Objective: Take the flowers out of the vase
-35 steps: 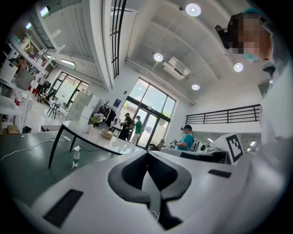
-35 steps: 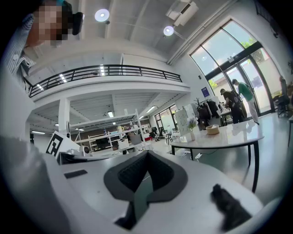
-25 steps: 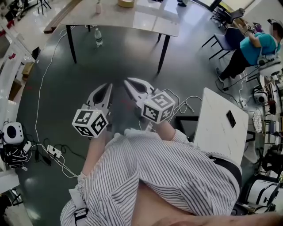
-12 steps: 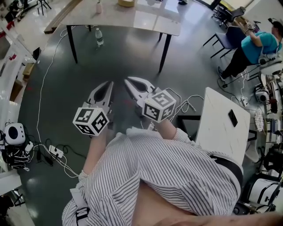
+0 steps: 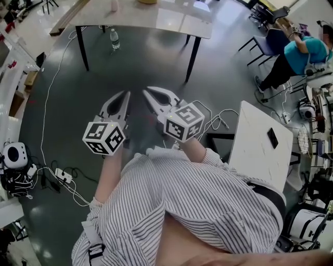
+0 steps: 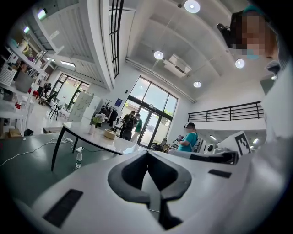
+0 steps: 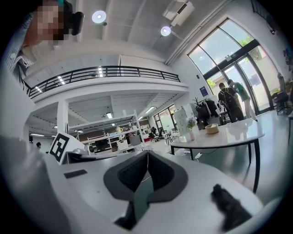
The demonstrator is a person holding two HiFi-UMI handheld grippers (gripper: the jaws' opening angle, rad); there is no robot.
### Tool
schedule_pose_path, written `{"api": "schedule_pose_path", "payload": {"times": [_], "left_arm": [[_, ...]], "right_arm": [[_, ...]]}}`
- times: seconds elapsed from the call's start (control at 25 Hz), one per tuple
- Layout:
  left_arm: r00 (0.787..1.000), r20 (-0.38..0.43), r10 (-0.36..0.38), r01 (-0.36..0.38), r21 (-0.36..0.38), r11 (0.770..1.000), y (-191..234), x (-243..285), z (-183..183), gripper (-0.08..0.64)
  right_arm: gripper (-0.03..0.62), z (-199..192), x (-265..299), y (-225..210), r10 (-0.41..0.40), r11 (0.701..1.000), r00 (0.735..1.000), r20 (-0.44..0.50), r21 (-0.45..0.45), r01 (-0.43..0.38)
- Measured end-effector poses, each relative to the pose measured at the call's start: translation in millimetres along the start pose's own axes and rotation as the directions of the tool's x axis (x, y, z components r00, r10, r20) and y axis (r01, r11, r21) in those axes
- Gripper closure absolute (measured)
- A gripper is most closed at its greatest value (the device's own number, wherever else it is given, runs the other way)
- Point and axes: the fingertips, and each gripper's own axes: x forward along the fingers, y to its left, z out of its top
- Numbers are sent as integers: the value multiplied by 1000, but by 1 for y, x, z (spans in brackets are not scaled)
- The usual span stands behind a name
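Observation:
The vase (image 6: 93, 129) with pale flowers (image 6: 97, 119) stands far off on a long white table (image 6: 114, 145). In the right gripper view the vase (image 7: 191, 134) and its flowers (image 7: 191, 122) stand beside a small bowl (image 7: 211, 129). In the head view only the vase's base (image 5: 113, 5) shows, at the top edge. My left gripper (image 5: 126, 94) and right gripper (image 5: 146, 90) are held side by side over the dark floor, well short of the table. Each has its jaws together with nothing between them, as both gripper views show: left gripper (image 6: 147, 152), right gripper (image 7: 147, 151).
A water bottle (image 5: 114, 41) stands on the floor under the table. Cables (image 5: 48, 104) and a power strip (image 5: 62, 177) lie at the left. A small white table (image 5: 260, 148) with a black phone (image 5: 272, 138) is at the right, and a seated person (image 5: 297, 56) is beyond it.
The head view has shifted slightly, so the far table sits higher in the picture. Both grippers stay shut and side by side.

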Motion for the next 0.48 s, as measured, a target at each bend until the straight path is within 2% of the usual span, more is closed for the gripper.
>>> {"api": "schedule_pose_path", "payload": {"times": [0.2, 0.32, 0.48], "left_arm": [[1000, -18, 1, -1, -15, 1000, 0, 12, -7, 549], [999, -36, -3, 3, -1, 1000, -1, 22, -11, 549], [999, -19, 29, -29, 11, 1000, 3, 27, -11, 549]], "right_arm": [[577, -5, -6, -17, -18, 1000, 1000, -21, -15, 17], [577, 0, -11, -34, -32, 999, 999, -19, -23, 32], [577, 0, -4, -47, -21, 998, 999, -26, -59, 19]]}}
